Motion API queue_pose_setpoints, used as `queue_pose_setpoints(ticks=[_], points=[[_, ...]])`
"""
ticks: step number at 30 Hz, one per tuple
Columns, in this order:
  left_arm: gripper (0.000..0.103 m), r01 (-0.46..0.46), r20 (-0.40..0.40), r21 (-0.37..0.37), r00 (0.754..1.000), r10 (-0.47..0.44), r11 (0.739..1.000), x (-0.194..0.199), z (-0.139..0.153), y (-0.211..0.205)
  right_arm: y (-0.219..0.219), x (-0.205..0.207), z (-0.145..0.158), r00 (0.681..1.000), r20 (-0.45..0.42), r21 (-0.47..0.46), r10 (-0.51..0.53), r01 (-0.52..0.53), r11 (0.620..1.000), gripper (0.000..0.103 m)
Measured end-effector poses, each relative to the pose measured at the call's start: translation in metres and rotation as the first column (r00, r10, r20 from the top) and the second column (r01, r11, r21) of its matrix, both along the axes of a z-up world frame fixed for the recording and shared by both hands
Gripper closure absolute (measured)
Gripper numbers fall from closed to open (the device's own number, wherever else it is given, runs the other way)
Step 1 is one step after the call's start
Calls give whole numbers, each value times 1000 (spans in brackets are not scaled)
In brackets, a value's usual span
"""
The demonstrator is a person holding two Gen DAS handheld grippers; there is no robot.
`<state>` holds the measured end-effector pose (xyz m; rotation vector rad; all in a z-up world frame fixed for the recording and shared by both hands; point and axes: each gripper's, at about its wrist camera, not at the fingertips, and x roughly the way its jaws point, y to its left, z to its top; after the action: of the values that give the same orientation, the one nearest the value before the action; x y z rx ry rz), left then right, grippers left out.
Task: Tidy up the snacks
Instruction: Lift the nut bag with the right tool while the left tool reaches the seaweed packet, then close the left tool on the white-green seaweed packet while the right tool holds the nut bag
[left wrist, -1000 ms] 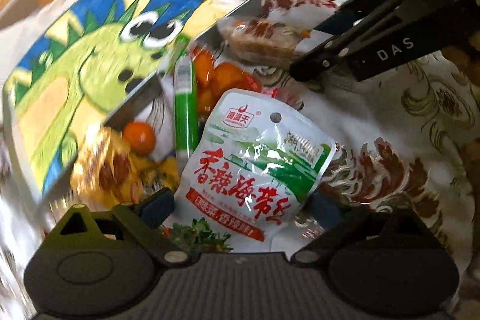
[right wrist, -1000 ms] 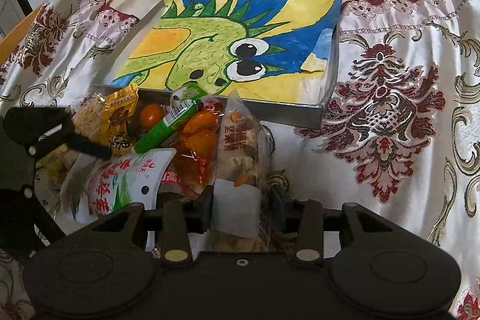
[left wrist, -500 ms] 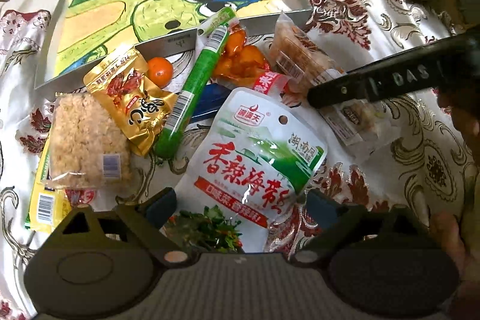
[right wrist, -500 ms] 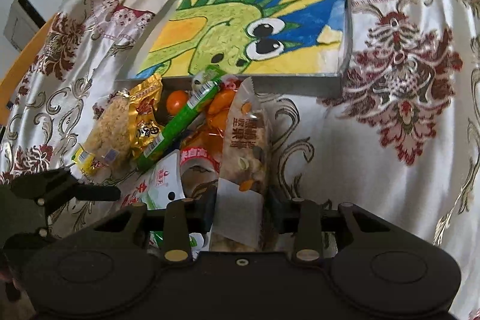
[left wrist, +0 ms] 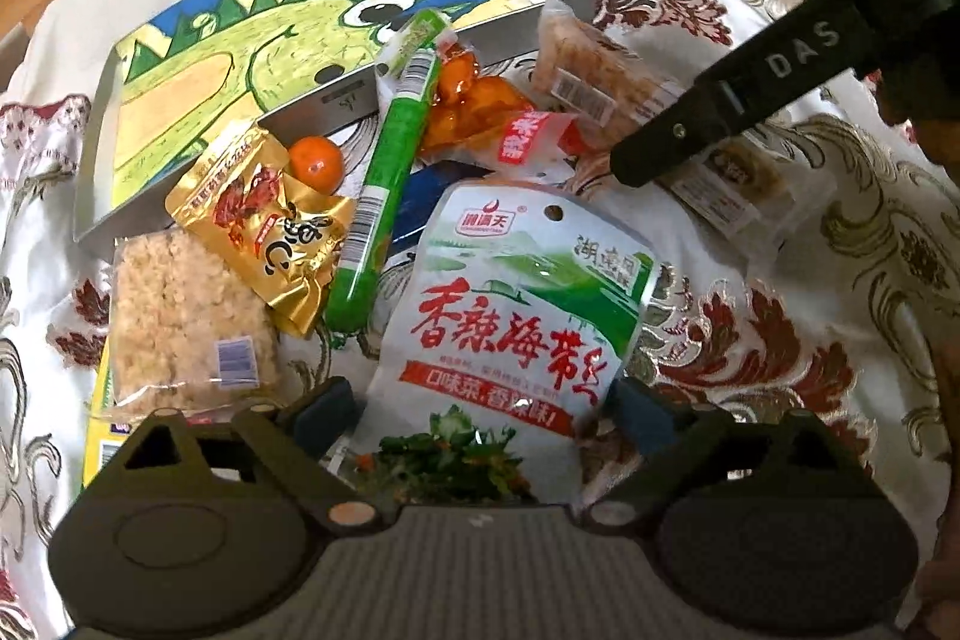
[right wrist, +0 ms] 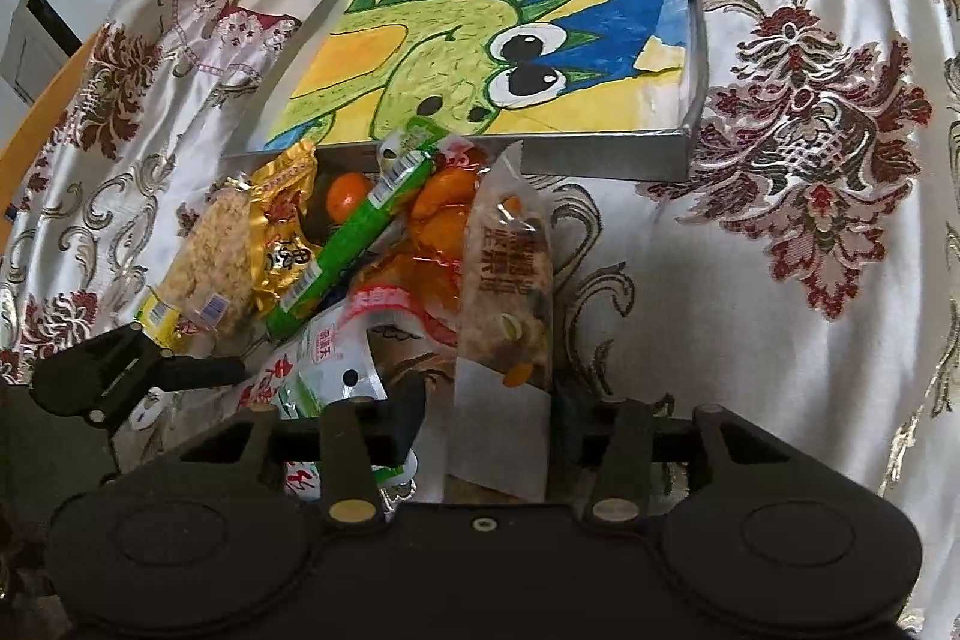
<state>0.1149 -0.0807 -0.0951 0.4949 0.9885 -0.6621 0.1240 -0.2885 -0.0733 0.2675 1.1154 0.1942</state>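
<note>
Two grippers are working over a snack pile on a patterned cloth, beside a dinosaur tray [right wrist: 690,124]. The left gripper [left wrist: 480,400] is straddling the white seaweed pouch [left wrist: 516,304]; its wide jaws have just been narrowing, not yet pinching. The right gripper [right wrist: 486,412] is clamping a clear nut-mix packet [right wrist: 510,280], its jaws having just eased slightly. Both packets look ready for lifting.

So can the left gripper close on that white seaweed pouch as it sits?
Probably yes. The left gripper stands open around the white seaweed pouch's lower end, which lies on top of the pile with nothing over it.
</note>
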Motion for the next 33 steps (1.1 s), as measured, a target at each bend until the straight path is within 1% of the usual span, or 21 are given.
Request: queue_pose_setpoints(ticks=[1,2,5,9,12,13,16,19,21,23,27,33], points=[[11,2,-2,-1,1000,-2,1000,-1,1,1,-1,0,0,1000,1,-5,-9,9,1000,65],[13,-1,-6,0,1000,1,1000,0,-1,-1,-2,0,-1,1000,2,-10,-18,18,1000,69],[18,-10,-20,8,1000,10,1000,3,-1,-3,-3,-1,-2,999,3,1,-36,36,999,69],[24,-43,-58,-10,997,43,999,8,4,0,-4,-1,-2,999,6,1,-37,37,999,69],[31,-74,-100,-48,993,69,996,12,10,6,-4,-1,-1,999,5,11,-47,47,999,70],[38,-83,-115,-63,991,75,995,14,12,9,-5,-2,-1,999,5,12,-50,50,999,70],[41,-106,-167,-115,982,86,988,18,15,15,-4,-4,2,998,9,6,-57,57,998,70],[46,-121,-182,-125,979,97,985,21,16,17,-1,-5,4,999,18,-5,-48,48,999,70],[48,-140,-207,-151,973,108,979,23,17,21,-2,-5,4,999,16,2,-52,52,999,70],[53,-164,-248,-188,962,114,968,27,18,24,-4,-5,5,998,17,7,-57,57,998,70],[56,-201,-329,-262,938,109,944,30,19,29,-8,-9,12,997,29,42,-70,69,997,70],[57,-208,-363,-321,928,83,924,28,21,30,-11,-15,25,994,78,98,-76,68,993,70]])
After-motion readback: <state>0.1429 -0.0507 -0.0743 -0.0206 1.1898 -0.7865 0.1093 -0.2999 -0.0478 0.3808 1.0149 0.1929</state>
